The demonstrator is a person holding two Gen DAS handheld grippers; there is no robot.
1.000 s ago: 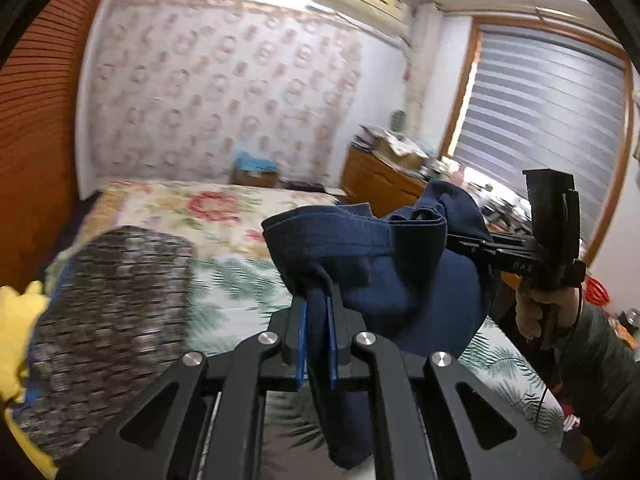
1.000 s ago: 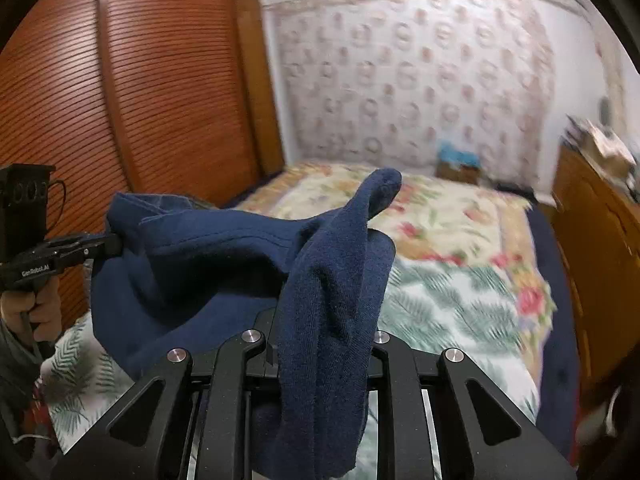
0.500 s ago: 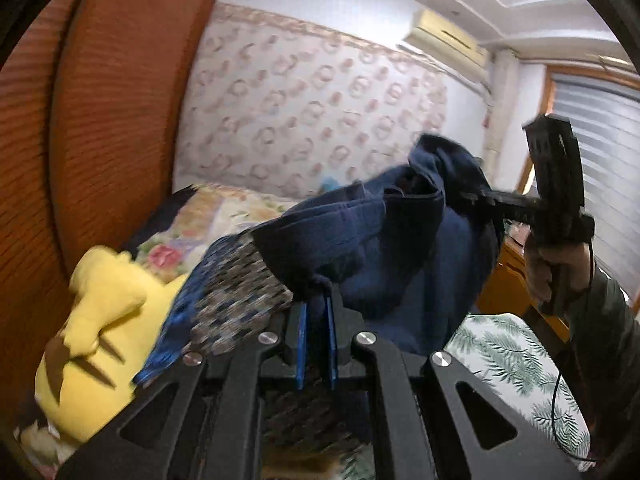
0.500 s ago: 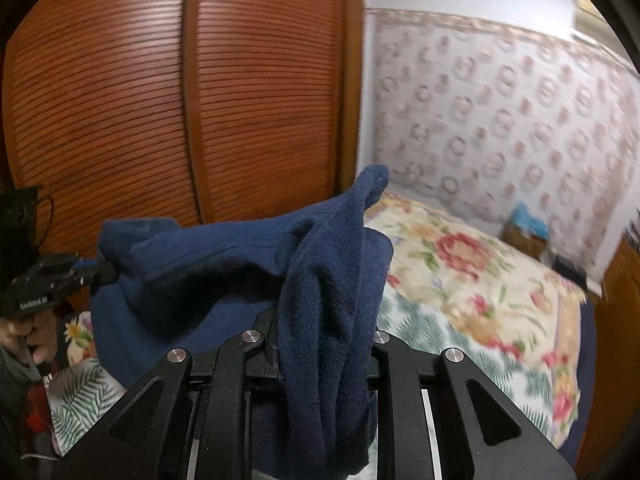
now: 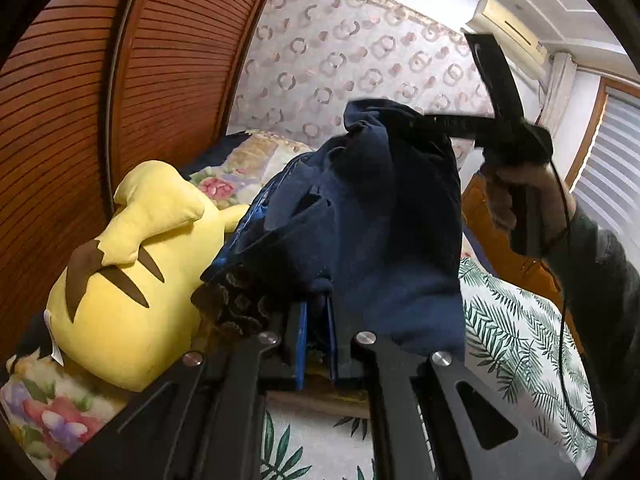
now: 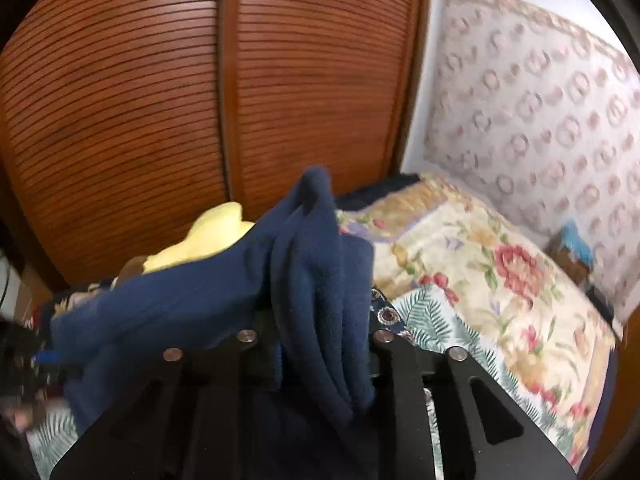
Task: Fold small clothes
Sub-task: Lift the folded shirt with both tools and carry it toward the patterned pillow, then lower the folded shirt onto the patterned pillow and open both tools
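Observation:
A dark navy fleece garment (image 5: 372, 216) hangs in the air between both grippers, above the bed. My left gripper (image 5: 317, 308) is shut on one bunched corner of it. My right gripper (image 5: 404, 122) shows in the left wrist view, shut on the far upper corner, held by a hand. In the right wrist view the navy garment (image 6: 316, 280) drapes over my right gripper (image 6: 320, 320) and hides its fingertips. The left gripper sits blurred at that view's far left edge.
A yellow plush toy (image 5: 132, 264) lies at the left, against the slatted wooden wardrobe doors (image 5: 80, 100). A dark patterned cloth (image 5: 236, 304) lies under the garment. The bed (image 6: 500, 288) has a floral and fern-print cover. A wooden dresser stands at the right.
Both grippers have swung left with the navy garment, from over the middle of the bed toward the wardrobe and the yellow plush. Both stay shut on it.

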